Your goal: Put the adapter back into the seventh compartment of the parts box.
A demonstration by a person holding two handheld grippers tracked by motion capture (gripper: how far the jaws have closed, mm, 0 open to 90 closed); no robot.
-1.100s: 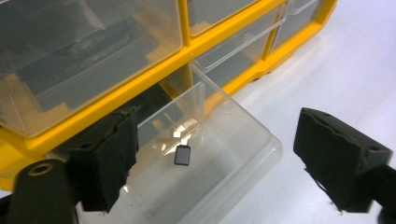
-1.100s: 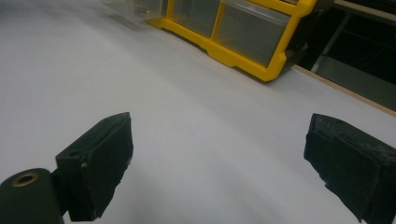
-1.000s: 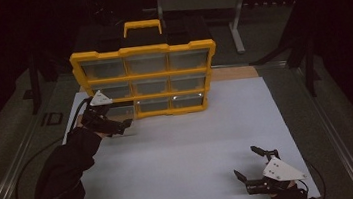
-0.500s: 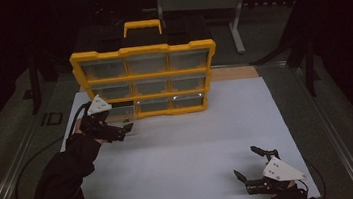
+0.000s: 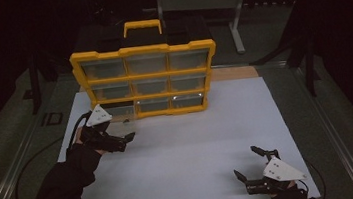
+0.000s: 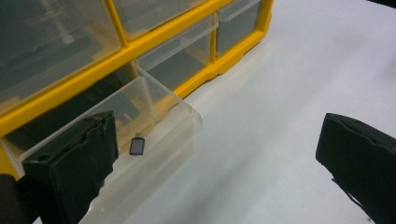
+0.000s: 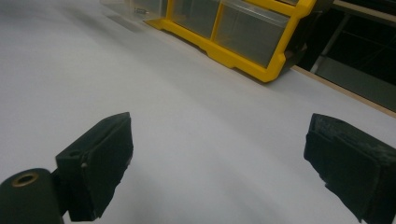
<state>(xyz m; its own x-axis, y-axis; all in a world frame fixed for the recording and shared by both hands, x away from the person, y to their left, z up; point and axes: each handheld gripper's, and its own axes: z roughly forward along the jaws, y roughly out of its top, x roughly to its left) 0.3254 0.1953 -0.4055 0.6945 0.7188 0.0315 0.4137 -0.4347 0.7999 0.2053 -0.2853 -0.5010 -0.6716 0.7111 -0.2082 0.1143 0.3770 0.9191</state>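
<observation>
A: Left gripper (image 5: 127, 138) is yours to watch: jaws spread wide, gripping nothing, parked just off the front of the clear plastic pull-out drawer (image 6: 154, 126) at the bottom-left slot of the yellow plastic organiser cabinet with clear compartments (image 5: 146, 78).

B: Where's that on the table for you?

A: Roughly 10 o'clock on the white table sheet (image 5: 185, 154). Drawer is slid out, open top, sticking toward you.

B: Anything in it?

A: One small dark metal plug-like part (image 6: 137, 146) lying flat on the drawer floor, near the front wall. Can't tell what it is exactly.

B: And your other hand?

A: Right gripper (image 5: 252, 164) sits at 5 o'clock, well apart from the cabinet, jaws released too, nothing between them.

B: So how far along?

A: My read: drawer-open step looks done. Left to do: you reach in and pinch that small part, or push the drawer shut. Neither is started. The other eight drawers look closed.
</observation>
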